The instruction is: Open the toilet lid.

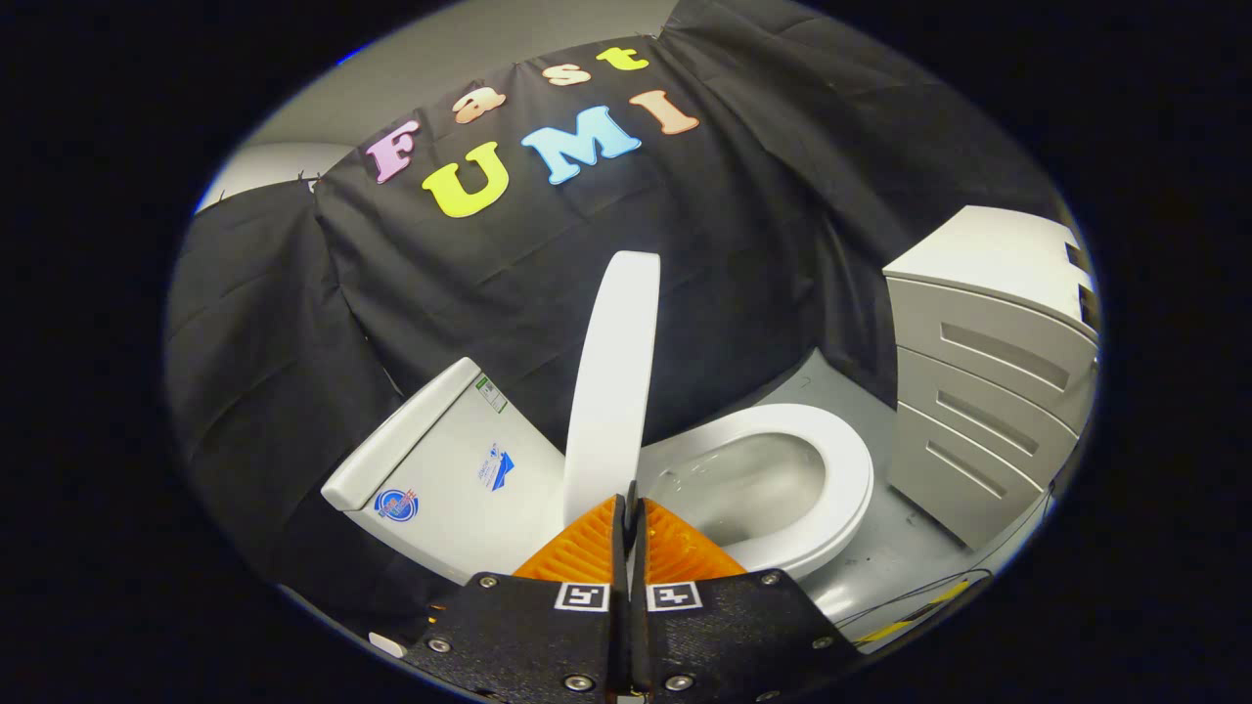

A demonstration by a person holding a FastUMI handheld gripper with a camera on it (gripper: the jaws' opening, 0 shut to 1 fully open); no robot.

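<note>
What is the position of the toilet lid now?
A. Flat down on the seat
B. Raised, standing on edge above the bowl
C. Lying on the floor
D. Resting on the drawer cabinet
B: the toilet lid stands raised just ahead of the closed gripper, leaving the seat and bowl uncovered.

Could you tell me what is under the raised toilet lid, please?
The lid, pinched edge-on between the shut jaws, stands up; the seat and bare bowl lie exposed. The bowl's near side is hidden by the gripper.

Gripper [631, 508]: square markers, silver screws
</note>
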